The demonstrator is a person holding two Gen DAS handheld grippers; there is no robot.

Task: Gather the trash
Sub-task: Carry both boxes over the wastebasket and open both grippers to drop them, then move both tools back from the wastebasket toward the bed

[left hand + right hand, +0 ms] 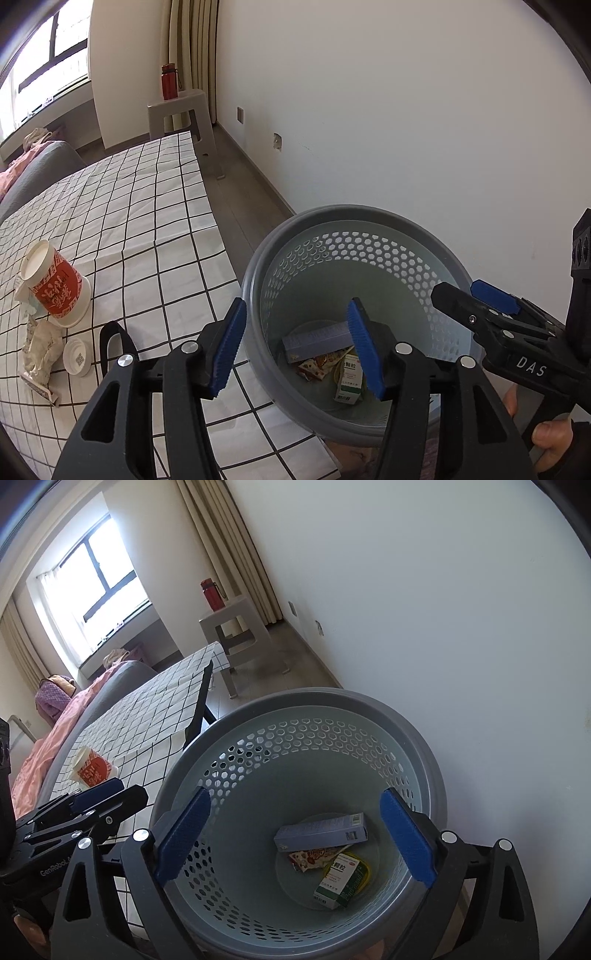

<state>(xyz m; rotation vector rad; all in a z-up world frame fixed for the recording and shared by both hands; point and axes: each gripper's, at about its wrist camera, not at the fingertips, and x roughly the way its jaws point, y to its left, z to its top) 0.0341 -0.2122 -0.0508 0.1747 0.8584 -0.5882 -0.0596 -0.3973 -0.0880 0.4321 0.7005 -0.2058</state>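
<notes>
**Cup next, left side nearer**

Both tongs spread wide, holding nothing. Right tongs [295, 840] poised over the bin [424, 746], pointing down at the boxes and wrappers on its bottom. Left tongs [297, 349] hovering across the bin's rim at the surface's [147, 206] right edge. Remaining trash well left, near the opposite edge: red cup [55, 282] tipped over, mouth away from the tongs; beside it a lid [77, 356] and crumpled paper [40, 350].

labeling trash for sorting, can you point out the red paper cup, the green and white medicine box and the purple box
red paper cup [55, 284], left wrist view, on its printed side
green and white medicine box [341, 880], right wrist view, on its top face
purple box [319, 832], right wrist view, on its long side
</notes>
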